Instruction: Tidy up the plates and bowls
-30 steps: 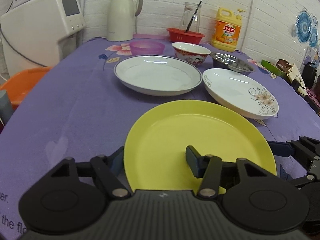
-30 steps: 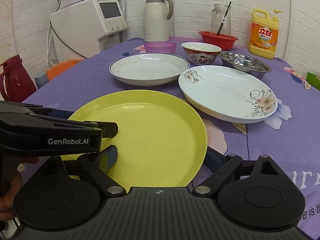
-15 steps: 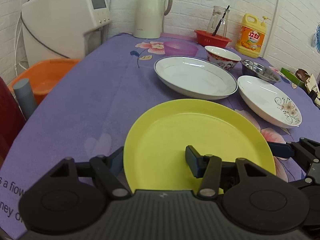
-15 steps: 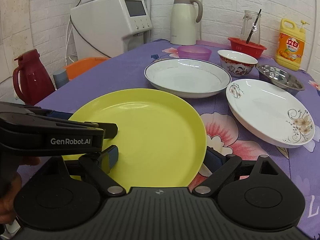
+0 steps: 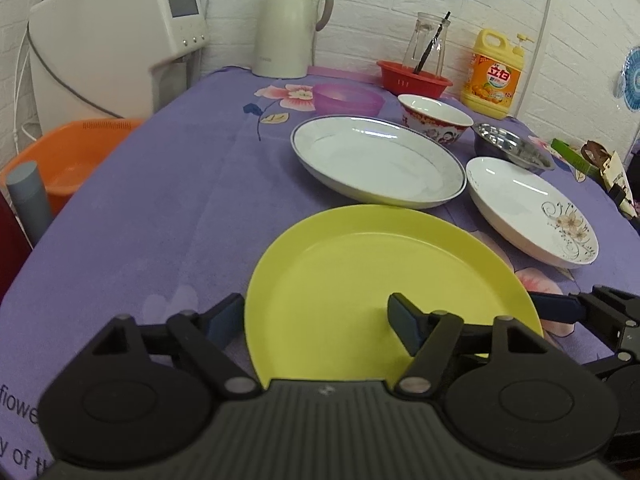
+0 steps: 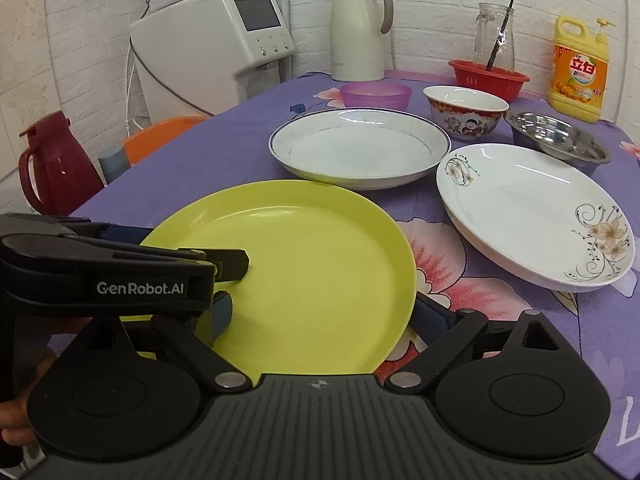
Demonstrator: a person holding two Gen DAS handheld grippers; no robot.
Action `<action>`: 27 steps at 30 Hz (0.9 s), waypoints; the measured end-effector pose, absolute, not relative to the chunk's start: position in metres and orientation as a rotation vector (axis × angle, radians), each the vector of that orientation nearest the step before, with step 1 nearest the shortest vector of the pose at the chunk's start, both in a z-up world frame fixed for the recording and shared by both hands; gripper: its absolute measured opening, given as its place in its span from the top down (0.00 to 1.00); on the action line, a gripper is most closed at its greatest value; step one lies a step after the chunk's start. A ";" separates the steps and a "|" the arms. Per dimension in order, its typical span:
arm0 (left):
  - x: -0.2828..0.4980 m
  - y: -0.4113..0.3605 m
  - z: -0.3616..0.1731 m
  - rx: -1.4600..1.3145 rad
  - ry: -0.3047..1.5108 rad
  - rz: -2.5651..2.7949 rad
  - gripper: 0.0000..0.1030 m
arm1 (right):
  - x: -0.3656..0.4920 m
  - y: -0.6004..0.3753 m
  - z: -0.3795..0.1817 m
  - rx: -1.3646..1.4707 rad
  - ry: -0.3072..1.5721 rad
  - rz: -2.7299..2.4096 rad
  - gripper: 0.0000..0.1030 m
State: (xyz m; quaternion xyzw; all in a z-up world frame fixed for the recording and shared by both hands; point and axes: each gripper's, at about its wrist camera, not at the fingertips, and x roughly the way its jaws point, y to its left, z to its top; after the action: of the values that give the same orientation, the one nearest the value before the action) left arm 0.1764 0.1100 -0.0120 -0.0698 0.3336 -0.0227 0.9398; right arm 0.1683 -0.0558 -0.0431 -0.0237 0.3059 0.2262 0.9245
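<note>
Gripping the yellow plate [image 5: 372, 280] from both sides: left claw [image 5: 320, 316] jaws spread wide across its 9 o'clock rim, one finger on top of the plate, the other outside the edge; right claw [image 6: 320, 312] likewise astride the 3 o'clock rim; can't tell if either pinches it. Plate at 6 o'clock on purple desk [image 5: 160, 200]. Blue-rimmed white plate [image 5: 378, 160] at 12, nearly touching. Floral plate [image 6: 532, 212] at 2. Beyond: red patterned bowl [image 6: 464, 110], steel bowl [image 6: 560, 140], purple bowl [image 6: 375, 94], kettle [image 6: 358, 28]
</note>
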 end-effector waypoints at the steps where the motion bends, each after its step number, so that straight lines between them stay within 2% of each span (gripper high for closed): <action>1: 0.176 0.113 -0.009 -0.150 0.675 -0.049 0.30 | 0.168 -0.060 -0.040 -0.026 0.625 0.465 0.00; 7: 0.190 0.137 0.009 -0.181 0.645 -0.024 0.30 | 0.175 -0.074 -0.016 -0.012 0.557 0.464 0.00; 15: 0.223 0.154 0.035 -0.174 0.590 -0.012 0.30 | 0.249 -0.080 0.009 -0.054 0.524 0.461 0.00; 22: 0.241 0.167 0.025 -0.209 0.619 -0.008 0.30 | 0.343 -0.067 -0.003 -0.054 0.649 0.447 0.00; 27: 0.254 0.183 0.020 -0.230 0.640 0.006 0.30 | 0.369 -0.050 -0.018 -0.090 0.758 0.454 0.00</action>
State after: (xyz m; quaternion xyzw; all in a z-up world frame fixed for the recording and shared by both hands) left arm 0.2537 0.1826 0.0196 -0.1127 0.3141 0.0029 0.9427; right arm 0.3686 -0.0495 -0.0184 -0.0434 0.3668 0.2195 0.9030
